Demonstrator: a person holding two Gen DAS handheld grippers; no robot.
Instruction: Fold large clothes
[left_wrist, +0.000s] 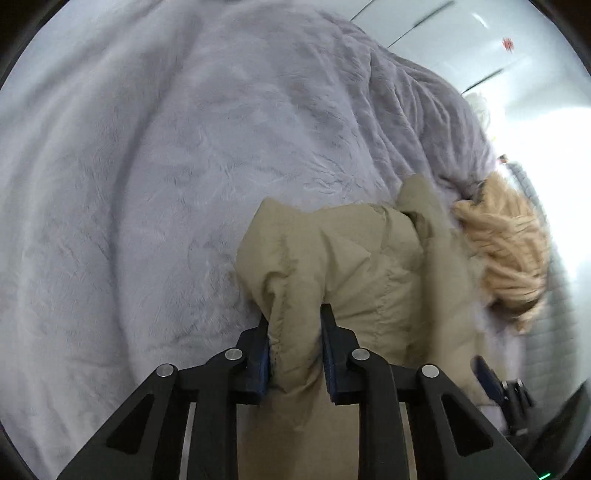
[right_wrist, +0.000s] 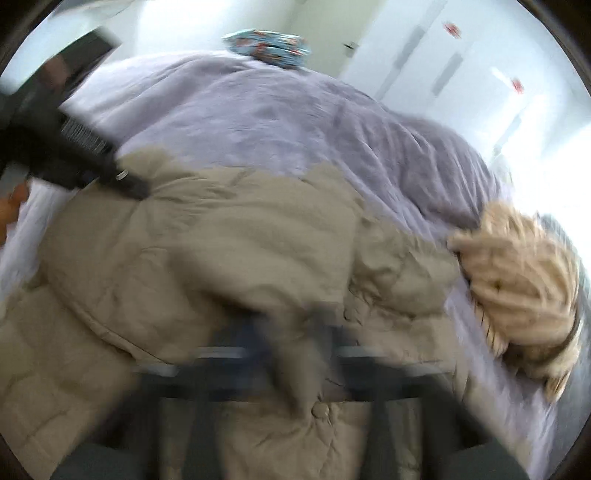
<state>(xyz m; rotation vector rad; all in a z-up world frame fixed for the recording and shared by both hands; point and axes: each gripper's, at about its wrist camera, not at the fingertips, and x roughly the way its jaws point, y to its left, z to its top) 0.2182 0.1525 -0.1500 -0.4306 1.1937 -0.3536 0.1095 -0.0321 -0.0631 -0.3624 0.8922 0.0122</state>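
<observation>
Both grips thin: left gripper pinches a khaki puffer jacket fold; right gripper, blurred, is clamped on fabric. The jacket lies on the lavender blanket. Slippery shell may slide out mid-fold, and the faux-fur trim could drag.

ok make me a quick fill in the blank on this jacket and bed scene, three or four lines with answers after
1. The left gripper is shut on a fold of the ____ padded jacket.
2. The jacket lies on a fluffy ____ blanket.
3. The yellowish fur trim shows toward the ____ side of both views.
4. In the right wrist view, the right gripper is too ____ to see sharply.

Missing words: beige; lilac; right; blurred
</observation>
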